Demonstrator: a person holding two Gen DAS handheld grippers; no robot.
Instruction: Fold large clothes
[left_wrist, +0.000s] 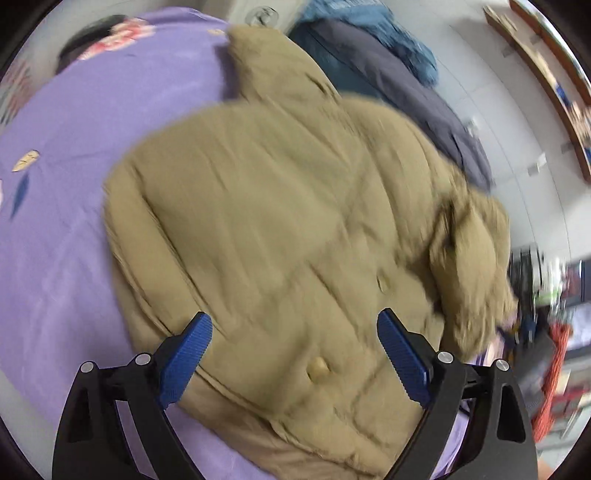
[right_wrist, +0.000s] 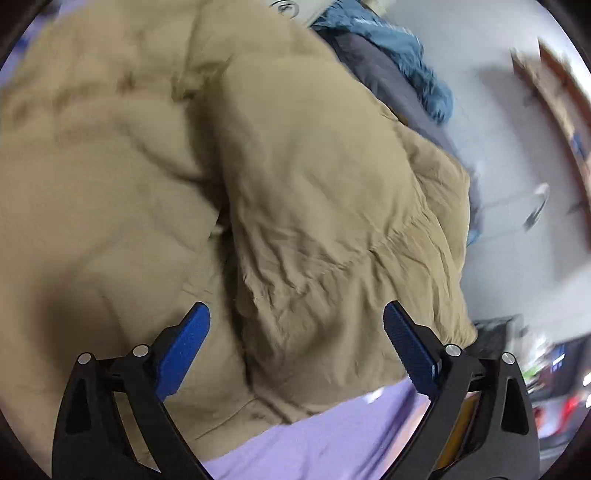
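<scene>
A tan padded jacket (left_wrist: 280, 221) lies spread on a purple bedsheet (left_wrist: 74, 184); two tan buttons show on its front. A furry tan hood (left_wrist: 476, 273) hangs at its right side. My left gripper (left_wrist: 295, 321) hovers over the jacket's near part, jaws wide open, nothing between the blue pads. In the right wrist view the same jacket (right_wrist: 317, 206) fills the frame, with a folded flap lying over the body. My right gripper (right_wrist: 297, 314) stands open above that flap near its lower hem, holding nothing. Purple sheet (right_wrist: 314, 435) shows below the hem.
A dark grey garment (left_wrist: 417, 96) and a teal one (left_wrist: 388, 33) lie past the jacket at the bed's far right. A white floor (left_wrist: 517, 155) lies beyond the bed. A flowered pillow (left_wrist: 114, 37) sits at the far left. An orange net-like object (left_wrist: 554, 369) is at right.
</scene>
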